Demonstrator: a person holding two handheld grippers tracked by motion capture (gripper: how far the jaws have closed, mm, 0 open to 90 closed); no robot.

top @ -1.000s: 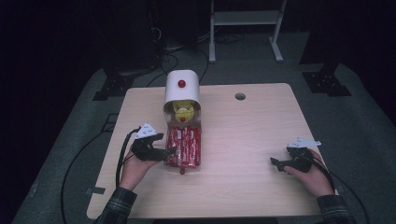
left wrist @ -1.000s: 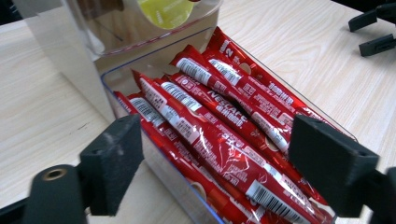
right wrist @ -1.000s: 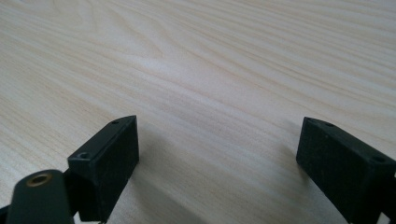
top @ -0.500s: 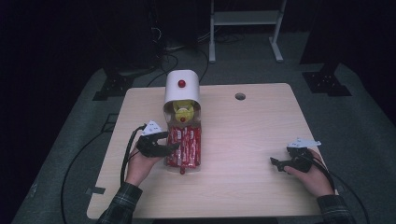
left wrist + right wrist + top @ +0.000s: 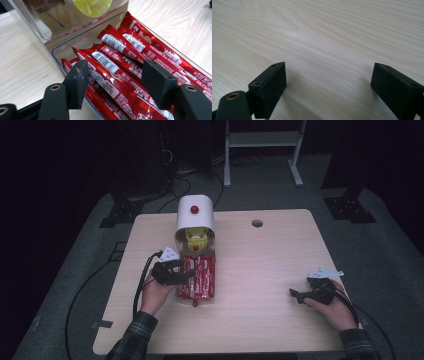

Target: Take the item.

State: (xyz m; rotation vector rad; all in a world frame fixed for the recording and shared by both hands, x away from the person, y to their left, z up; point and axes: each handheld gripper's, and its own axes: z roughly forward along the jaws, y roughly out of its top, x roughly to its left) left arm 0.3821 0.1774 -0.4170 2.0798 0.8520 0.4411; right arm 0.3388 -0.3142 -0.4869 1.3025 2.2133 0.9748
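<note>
While the left tool [image 5: 115, 87] hangs low over the near end of the clear tray [image 5: 75, 42], its jaws stand wide apart on both sides of one red stick [image 5: 117, 85] and do not yet touch it; I judge that it is lined up this way to pick this stick. The sticks [image 5: 197, 277] lie lengthwise in the tray, which comes out toward the person from under a white dispenser [image 5: 195, 215] holding yellow capsules [image 5: 196, 239]. On one stick "NESCA" can be read, probably Nescafé, with barcodes on others. At the right, the right tool [image 5: 300, 296] rests near the counter [image 5: 270, 260], jaws wide apart and empty, probably waiting.
</note>
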